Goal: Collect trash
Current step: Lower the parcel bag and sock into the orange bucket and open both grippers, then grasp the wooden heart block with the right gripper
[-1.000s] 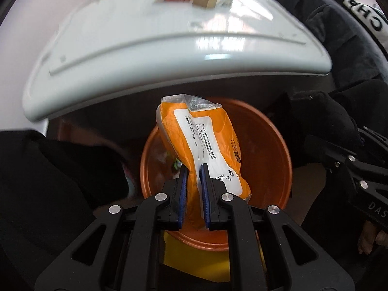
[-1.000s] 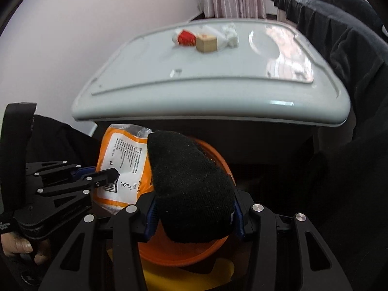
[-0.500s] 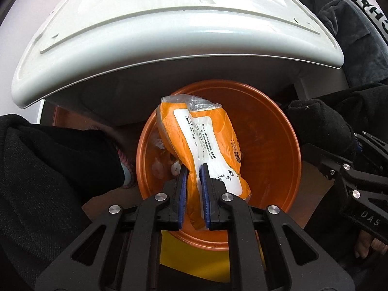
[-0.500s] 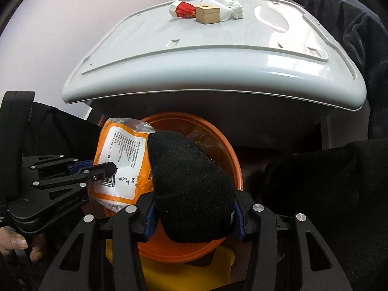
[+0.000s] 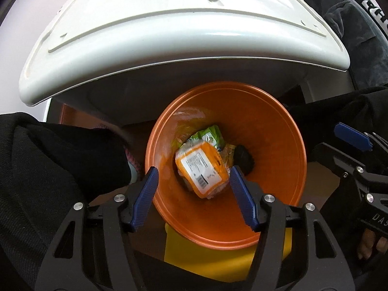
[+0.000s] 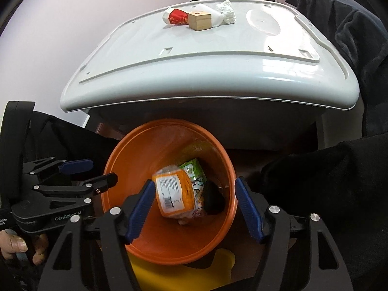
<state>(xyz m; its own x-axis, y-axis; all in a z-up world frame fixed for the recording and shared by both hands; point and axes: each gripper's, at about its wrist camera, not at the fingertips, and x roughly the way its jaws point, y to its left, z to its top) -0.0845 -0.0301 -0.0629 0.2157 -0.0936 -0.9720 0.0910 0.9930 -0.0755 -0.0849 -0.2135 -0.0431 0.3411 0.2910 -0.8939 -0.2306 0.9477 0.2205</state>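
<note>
Now both grippers (image 5: 194,195) (image 6: 195,207) are opening, empty, above one orange bucket (image 5: 278,189) holding one orange packet (image 5: 202,167).

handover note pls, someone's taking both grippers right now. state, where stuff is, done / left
Left gripper: jaws opening, nothing between them, over the orange bin.
Right gripper: jaws opening, empty, over the same bin.
Done: orange packet and black cloth item lie in the bin with a green wrapper.
Left: red-and-white wrapper, small tan box and crumpled white tissue on the white table.
</note>
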